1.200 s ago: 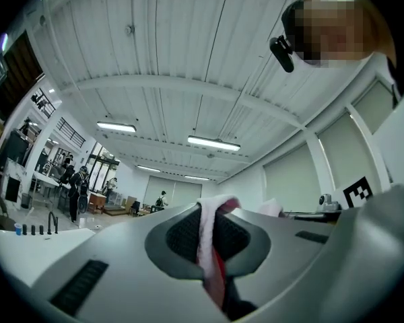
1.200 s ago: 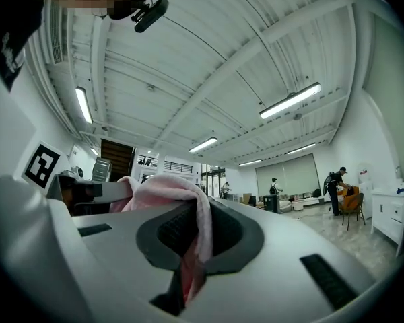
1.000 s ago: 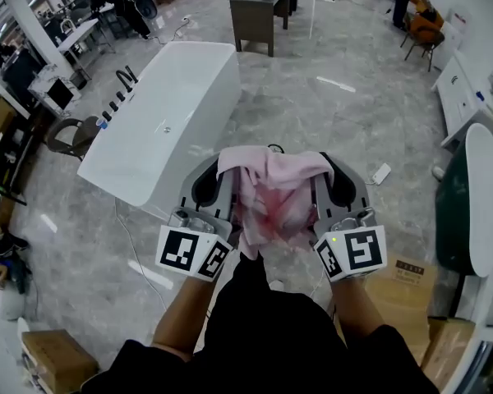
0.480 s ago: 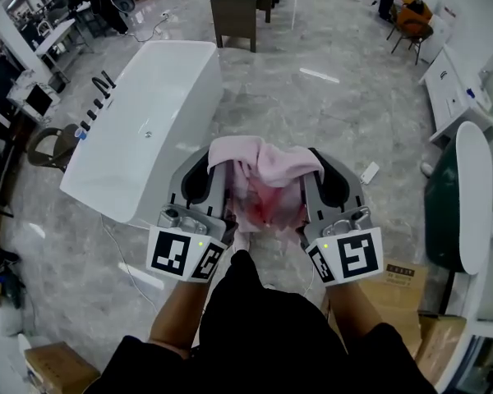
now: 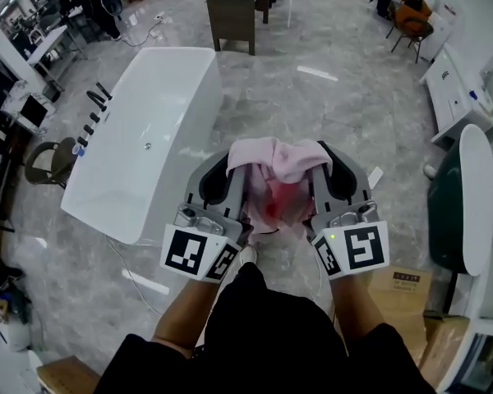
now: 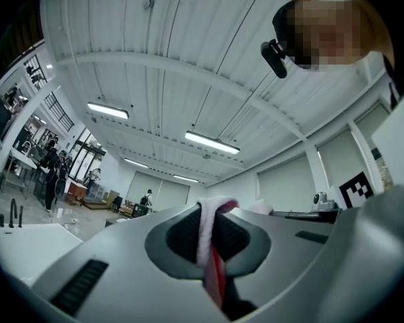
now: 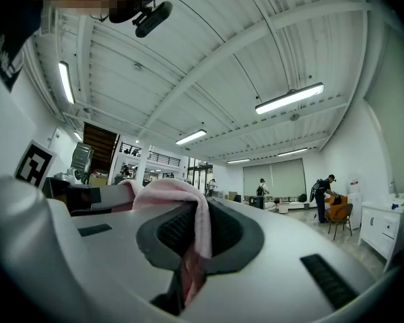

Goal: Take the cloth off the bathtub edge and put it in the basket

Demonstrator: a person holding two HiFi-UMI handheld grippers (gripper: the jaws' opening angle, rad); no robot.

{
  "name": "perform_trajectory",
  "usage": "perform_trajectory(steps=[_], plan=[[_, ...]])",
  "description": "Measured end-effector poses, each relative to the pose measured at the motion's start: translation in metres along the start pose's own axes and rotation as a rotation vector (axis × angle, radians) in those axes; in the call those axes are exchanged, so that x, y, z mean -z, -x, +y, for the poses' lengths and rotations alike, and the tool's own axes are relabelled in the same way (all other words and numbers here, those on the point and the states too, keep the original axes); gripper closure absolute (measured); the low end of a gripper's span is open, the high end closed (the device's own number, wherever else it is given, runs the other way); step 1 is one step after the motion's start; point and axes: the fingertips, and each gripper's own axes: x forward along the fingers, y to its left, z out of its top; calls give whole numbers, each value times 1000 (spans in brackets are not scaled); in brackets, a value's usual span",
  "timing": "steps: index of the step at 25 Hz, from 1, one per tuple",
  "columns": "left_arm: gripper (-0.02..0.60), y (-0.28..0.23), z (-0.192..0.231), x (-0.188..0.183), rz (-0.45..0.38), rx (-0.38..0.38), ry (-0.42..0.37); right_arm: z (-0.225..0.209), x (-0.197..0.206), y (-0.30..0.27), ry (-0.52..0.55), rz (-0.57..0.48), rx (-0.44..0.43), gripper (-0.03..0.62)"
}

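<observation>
A pink cloth [image 5: 278, 189] hangs bunched between my two grippers, held up in front of the person's body above the floor. My left gripper [image 5: 234, 171] is shut on its left part; in the left gripper view the cloth [image 6: 212, 244] is pinched between the jaws. My right gripper [image 5: 319, 169] is shut on its right part, and the cloth [image 7: 188, 221] drapes over the jaws in the right gripper view. The white bathtub [image 5: 135, 142] stands to the left, apart from the cloth. No basket is in view.
A dark cabinet with a basin [image 5: 238, 6] stands at the back. A green and white chair [image 5: 464, 199] is at the right, cardboard boxes [image 5: 403, 290] at lower right. A white cable [image 5: 135, 277] trails on the marble floor by the tub. Black taps [image 5: 94, 109] line the tub's left rim.
The view has shifted and both grippers with the cloth now sit a little further right and lower in the picture. The grip on the cloth is unchanged.
</observation>
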Motion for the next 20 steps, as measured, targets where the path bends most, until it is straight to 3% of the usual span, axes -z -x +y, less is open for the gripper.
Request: perform_trajectory(steps=[20], plan=[[560, -68, 92, 5, -12, 110, 92, -5, -15, -126, 43, -20, 81, 556]])
